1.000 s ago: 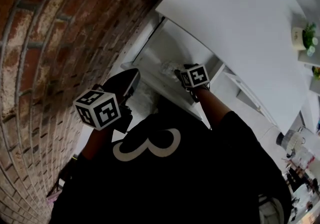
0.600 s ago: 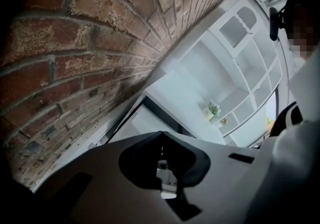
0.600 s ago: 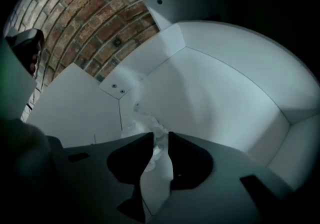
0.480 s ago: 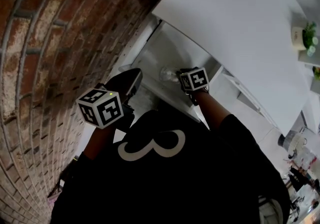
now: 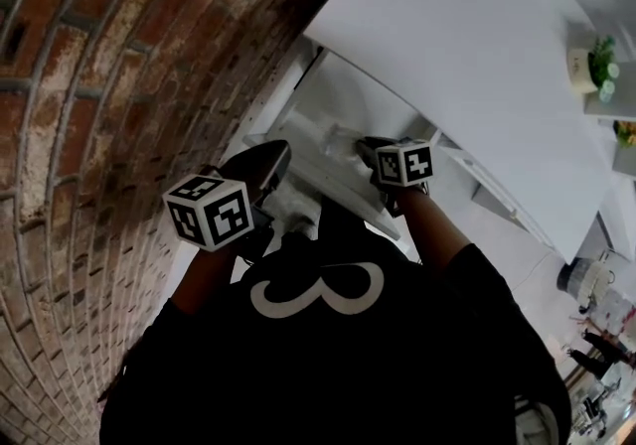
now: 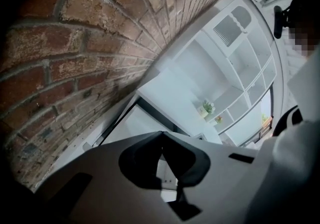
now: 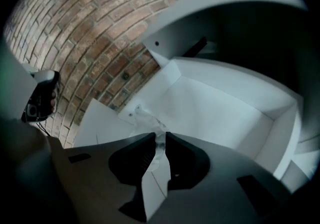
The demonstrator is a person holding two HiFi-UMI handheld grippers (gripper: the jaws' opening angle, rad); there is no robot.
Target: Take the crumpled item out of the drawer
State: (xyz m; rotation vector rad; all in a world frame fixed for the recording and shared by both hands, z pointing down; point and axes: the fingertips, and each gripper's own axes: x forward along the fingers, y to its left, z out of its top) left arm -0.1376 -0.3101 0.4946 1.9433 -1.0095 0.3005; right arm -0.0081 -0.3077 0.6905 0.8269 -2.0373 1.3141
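over the drawer [image 7: 220, 113], the right gripper [image 7: 159, 136] angles down — jaws just closed on the crumpled item [image 7: 148, 118] — left gripper's [image 6: 161, 134] pressed together.

The right gripper [image 7: 160, 137], angled down, had just been closing its jaws onto the item [image 7: 148, 118]; the left gripper [image 6: 161, 134] kept jaws together, empty

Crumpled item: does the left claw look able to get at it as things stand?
Probably yes: the drawer stands open and nothing lies between. But the right claw, whose jaws have just been closing, already pinches the crumpled item, and the left claw is shut.
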